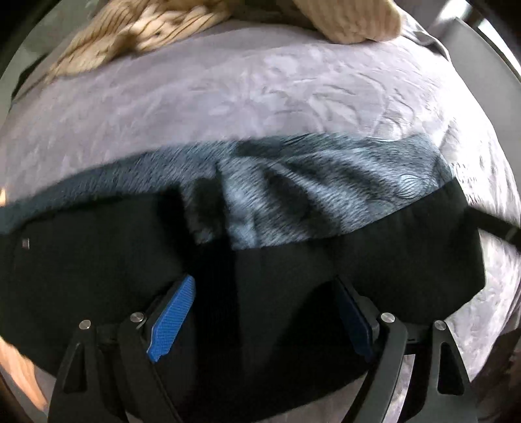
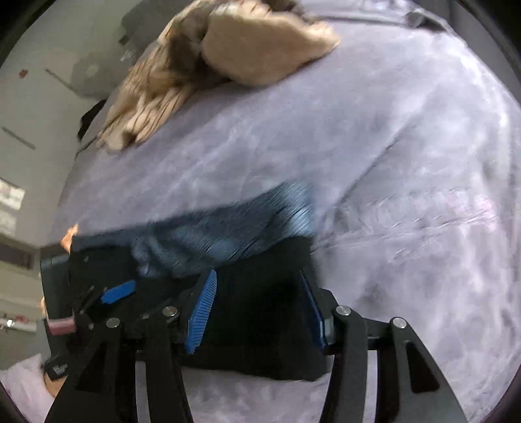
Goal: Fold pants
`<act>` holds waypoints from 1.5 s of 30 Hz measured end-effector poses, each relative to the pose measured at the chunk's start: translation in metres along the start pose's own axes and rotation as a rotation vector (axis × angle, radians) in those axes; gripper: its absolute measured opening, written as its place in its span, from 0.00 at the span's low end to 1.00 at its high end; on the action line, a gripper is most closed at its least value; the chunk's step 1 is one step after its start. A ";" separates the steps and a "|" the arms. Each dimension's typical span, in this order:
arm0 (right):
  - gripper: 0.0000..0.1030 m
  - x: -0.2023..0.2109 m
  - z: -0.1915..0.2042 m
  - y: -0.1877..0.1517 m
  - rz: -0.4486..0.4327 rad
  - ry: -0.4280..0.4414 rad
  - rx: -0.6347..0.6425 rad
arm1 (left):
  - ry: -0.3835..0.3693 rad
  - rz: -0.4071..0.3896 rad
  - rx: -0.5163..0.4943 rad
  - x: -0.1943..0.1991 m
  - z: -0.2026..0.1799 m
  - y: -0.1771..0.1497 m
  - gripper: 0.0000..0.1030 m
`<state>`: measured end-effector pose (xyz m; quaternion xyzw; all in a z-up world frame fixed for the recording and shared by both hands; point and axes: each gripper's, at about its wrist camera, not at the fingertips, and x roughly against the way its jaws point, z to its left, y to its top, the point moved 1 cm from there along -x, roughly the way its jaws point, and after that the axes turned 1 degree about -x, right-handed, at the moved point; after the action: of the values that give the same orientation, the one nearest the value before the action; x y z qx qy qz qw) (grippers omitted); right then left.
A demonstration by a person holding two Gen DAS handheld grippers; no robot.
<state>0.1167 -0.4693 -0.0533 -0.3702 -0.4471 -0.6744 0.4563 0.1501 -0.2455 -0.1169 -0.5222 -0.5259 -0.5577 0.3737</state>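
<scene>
Black pants (image 1: 97,260) with a grey-blue fleecy inside (image 1: 293,195) lie folded in a band across a lavender bedspread (image 1: 260,97). My left gripper (image 1: 263,283) hangs over the black cloth, pointing steeply down, its blue pads wide apart and pressing on nothing. In the right wrist view the pants (image 2: 260,332) end just right of my right gripper (image 2: 258,273), which is open over that end with black cloth below its pads. One blue pad of the left gripper (image 2: 118,290) shows at the left over the same garment.
Beige knitted and fluffy garments (image 1: 146,29) (image 2: 228,48) are heaped at the bed's far side. The bed's left edge drops to a grey floor (image 2: 39,114). A person's hand (image 1: 19,367) shows at the lower left. Bare bedspread (image 2: 407,195) stretches to the right.
</scene>
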 end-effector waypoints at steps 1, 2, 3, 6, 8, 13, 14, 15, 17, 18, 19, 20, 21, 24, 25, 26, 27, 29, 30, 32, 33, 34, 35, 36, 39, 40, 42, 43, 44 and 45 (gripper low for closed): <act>0.55 -0.010 0.003 -0.003 0.022 -0.004 0.002 | 0.008 0.003 0.012 0.004 0.004 -0.003 0.83; 0.56 -0.018 0.005 -0.008 0.043 -0.014 0.008 | 0.028 0.002 0.008 0.009 0.007 -0.006 0.83; 0.56 -0.026 0.008 -0.012 0.059 -0.035 0.020 | 0.051 0.003 -0.001 0.014 0.008 -0.010 0.83; 0.59 -0.025 0.023 -0.018 0.063 -0.055 0.069 | 0.084 0.025 -0.005 0.027 0.014 -0.024 0.83; 0.59 -0.024 0.029 -0.023 0.096 -0.010 0.070 | 0.090 0.041 0.001 0.034 0.018 -0.036 0.83; 0.60 -0.014 0.044 -0.035 0.152 0.026 0.112 | 0.129 0.066 0.031 0.056 0.020 -0.065 0.83; 0.61 -0.010 0.045 -0.038 0.162 0.036 0.105 | 0.130 0.070 0.041 0.060 0.019 -0.071 0.83; 0.64 -0.007 0.046 -0.040 0.167 0.038 0.101 | 0.132 0.074 0.046 0.062 0.014 -0.073 0.83; 0.69 0.004 0.045 -0.047 0.179 0.033 0.096 | 0.139 0.084 0.047 0.068 0.009 -0.083 0.83; 0.72 0.006 0.047 -0.048 0.183 0.028 0.098 | 0.145 0.086 0.042 0.073 0.004 -0.090 0.83; 0.73 0.009 0.048 -0.052 0.191 0.018 0.104 | 0.150 0.086 0.041 0.076 0.001 -0.092 0.83; 0.76 0.009 0.049 -0.054 0.200 0.011 0.109 | 0.155 0.086 0.043 0.078 -0.004 -0.094 0.83; 0.76 0.013 0.049 -0.058 0.212 0.003 0.118 | 0.158 0.086 0.048 0.083 -0.008 -0.092 0.83; 0.77 0.024 0.042 -0.069 0.230 -0.003 0.126 | 0.166 0.070 0.062 0.093 -0.009 -0.091 0.83; 0.77 0.026 0.041 -0.071 0.234 -0.006 0.124 | 0.171 0.061 0.067 0.095 -0.010 -0.085 0.83; 0.77 0.028 0.039 -0.074 0.242 -0.011 0.120 | 0.177 0.049 0.074 0.099 -0.008 -0.083 0.83; 0.77 0.030 0.037 -0.075 0.246 -0.011 0.117 | 0.182 0.036 0.082 0.105 -0.007 -0.083 0.83; 0.77 0.033 0.037 -0.076 0.247 -0.014 0.116 | 0.188 0.023 0.093 0.112 -0.008 -0.081 0.83; 0.77 0.036 0.037 -0.075 0.244 -0.020 0.122 | 0.193 0.018 0.098 0.115 -0.008 -0.078 0.83; 0.77 0.042 0.040 -0.072 0.226 -0.024 0.139 | 0.203 0.004 0.100 0.120 -0.009 -0.075 0.83; 0.77 0.046 0.041 -0.070 0.212 -0.027 0.147 | 0.206 -0.007 0.098 0.122 -0.010 -0.074 0.83; 0.77 0.049 0.043 -0.067 0.197 -0.029 0.154 | 0.207 -0.014 0.098 0.124 -0.011 -0.073 0.83; 0.77 0.052 0.044 -0.065 0.186 -0.028 0.160 | 0.208 -0.021 0.098 0.127 -0.012 -0.072 0.83; 0.78 0.053 0.045 -0.063 0.180 -0.028 0.163 | 0.207 -0.026 0.099 0.128 -0.012 -0.070 0.83; 0.80 0.057 0.047 -0.058 0.163 -0.031 0.177 | 0.224 -0.041 0.105 0.134 -0.013 -0.068 1.00; 0.80 0.058 0.048 -0.057 0.158 -0.034 0.183 | 0.226 -0.051 0.105 0.136 -0.012 -0.068 1.00; 0.83 0.059 0.049 -0.056 0.152 -0.034 0.192 | 0.233 -0.058 0.109 0.140 -0.013 -0.067 1.00; 0.84 0.060 0.050 -0.055 0.147 -0.032 0.196 | 0.238 -0.058 0.110 0.141 -0.013 -0.067 1.00; 0.90 0.061 0.051 -0.055 0.143 -0.031 0.199 | 0.242 -0.057 0.110 0.142 -0.013 -0.067 1.00; 0.95 0.062 0.053 -0.054 0.134 -0.034 0.208 | 0.249 -0.056 0.111 0.142 -0.013 -0.068 1.00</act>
<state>0.0512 -0.4275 0.0055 -0.3614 -0.4966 -0.5861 0.5284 0.0573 -0.2283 0.0101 -0.4124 -0.5201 -0.5984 0.4487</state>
